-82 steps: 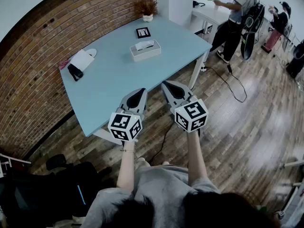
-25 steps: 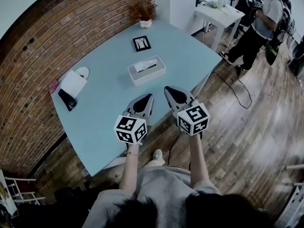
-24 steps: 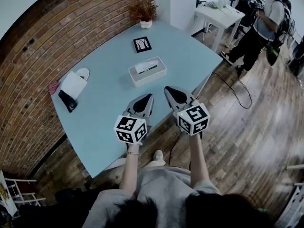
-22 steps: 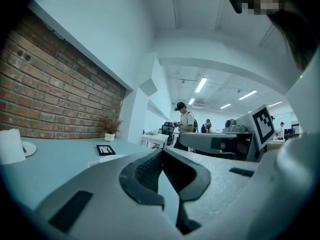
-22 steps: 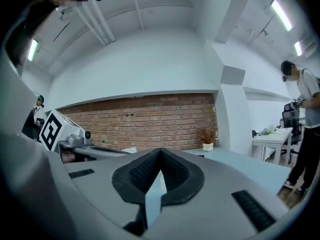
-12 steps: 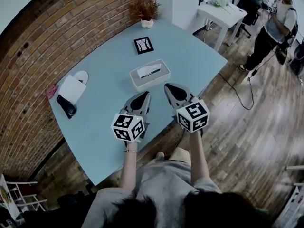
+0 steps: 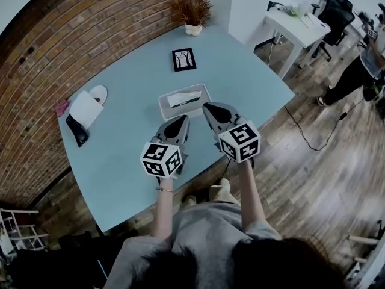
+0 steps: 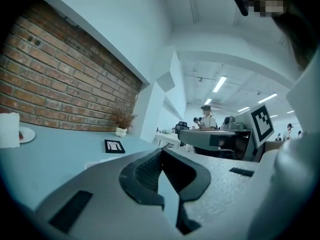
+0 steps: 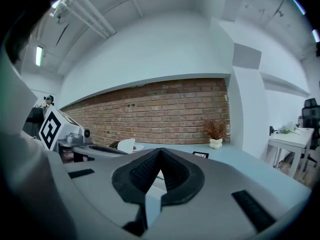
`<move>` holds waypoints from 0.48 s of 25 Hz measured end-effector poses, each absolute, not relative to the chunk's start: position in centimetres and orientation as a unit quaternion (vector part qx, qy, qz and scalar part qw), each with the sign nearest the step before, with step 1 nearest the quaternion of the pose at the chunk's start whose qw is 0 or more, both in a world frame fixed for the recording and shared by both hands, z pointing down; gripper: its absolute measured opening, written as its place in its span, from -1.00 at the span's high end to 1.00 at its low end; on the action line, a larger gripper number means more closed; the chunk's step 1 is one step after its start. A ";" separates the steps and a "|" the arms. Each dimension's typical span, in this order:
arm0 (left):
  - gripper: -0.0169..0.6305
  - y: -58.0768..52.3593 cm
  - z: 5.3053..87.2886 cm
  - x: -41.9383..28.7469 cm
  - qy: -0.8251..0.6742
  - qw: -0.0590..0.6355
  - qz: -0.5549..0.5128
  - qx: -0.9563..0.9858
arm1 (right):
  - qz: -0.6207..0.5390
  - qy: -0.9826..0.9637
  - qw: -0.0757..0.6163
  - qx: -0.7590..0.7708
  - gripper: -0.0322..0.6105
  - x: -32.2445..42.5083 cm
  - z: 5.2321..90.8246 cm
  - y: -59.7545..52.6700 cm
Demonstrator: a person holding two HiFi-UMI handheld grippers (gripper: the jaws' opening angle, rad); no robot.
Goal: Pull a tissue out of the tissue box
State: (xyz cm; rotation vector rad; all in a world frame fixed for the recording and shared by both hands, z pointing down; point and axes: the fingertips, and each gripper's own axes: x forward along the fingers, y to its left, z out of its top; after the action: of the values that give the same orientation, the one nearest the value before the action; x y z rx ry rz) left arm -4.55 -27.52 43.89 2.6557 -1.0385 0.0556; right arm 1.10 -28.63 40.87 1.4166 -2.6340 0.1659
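The white tissue box [image 7: 184, 100] lies on the light blue table [image 7: 129, 146], a white tissue standing out of its top slot. My left gripper [image 7: 181, 120] hovers just in front of the box's near edge, jaws shut and empty. My right gripper [image 7: 207, 106] is at the box's near right corner, also shut with nothing in it. The left gripper view shows its closed jaws [image 8: 161, 152] pointing level over the table, with a strip of the box [image 8: 94, 163] to the left. In the right gripper view the closed jaws [image 9: 160, 150] face the brick wall.
A framed picture [image 7: 184, 59] and a potted plant [image 7: 194, 12] stand behind the box. A folded white sheet on a plate [image 7: 84, 107] and a black object [image 7: 75, 131] sit at the table's left. A white desk [image 7: 299, 26], a person [image 7: 364, 71] and a floor cable are at right.
The view and both grippers have come forward over the table's near edge, up to the tissue box. The person at the right has moved farther away. Both grippers stay shut.
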 end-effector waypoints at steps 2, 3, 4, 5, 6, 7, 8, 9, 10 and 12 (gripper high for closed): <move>0.94 -28.3 44.0 -3.8 -0.374 0.148 0.018 0.916 | 0.054 -0.886 0.079 0.455 0.90 1.6 40.9 -29.7; 0.94 -28.7 44.1 -3.6 -0.381 0.149 0.017 0.912 | 0.054 -0.890 0.080 0.445 0.90 1.7 40.9 -30.2; 0.94 -29.0 44.2 -3.4 -0.389 0.151 0.016 0.909 | 0.056 -0.895 0.081 0.435 0.90 1.8 41.0 -30.6; 0.94 -29.3 44.2 -3.2 -0.398 0.151 0.015 0.905 | 0.058 -0.900 0.083 0.425 0.90 1.9 41.2 -30.9; 0.94 -29.6 44.3 -3.1 -0.406 0.151 0.014 0.901 | 0.060 -0.904 0.086 0.415 0.90 2.0 41.4 -31.2; 0.94 -29.8 44.4 -3.0 -0.415 0.151 0.014 0.897 | 0.062 -0.907 0.089 0.406 0.90 2.1 41.7 -31.3; 0.94 -29.9 44.5 -3.0 -0.423 0.151 0.013 0.893 | 0.063 -0.911 0.093 0.397 0.90 2.2 42.1 -31.4; 0.94 -30.1 44.7 -3.0 -0.432 0.152 0.011 0.889 | 0.063 -0.914 0.097 0.388 0.90 2.2 42.4 -31.5; 0.94 -30.1 44.8 -3.0 -0.441 0.153 0.010 0.884 | 0.063 -0.917 0.101 0.380 0.90 2.3 42.7 -31.5; 0.94 -30.1 45.2 -3.0 -0.455 0.155 0.009 0.877 | 0.063 -0.921 0.106 0.369 0.90 2.4 43.1 -31.8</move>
State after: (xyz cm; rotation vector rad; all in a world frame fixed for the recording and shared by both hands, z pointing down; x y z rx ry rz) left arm -3.04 -30.15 45.17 2.5132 -1.3024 0.0267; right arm 2.45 -31.75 43.11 1.0871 -2.7125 0.1867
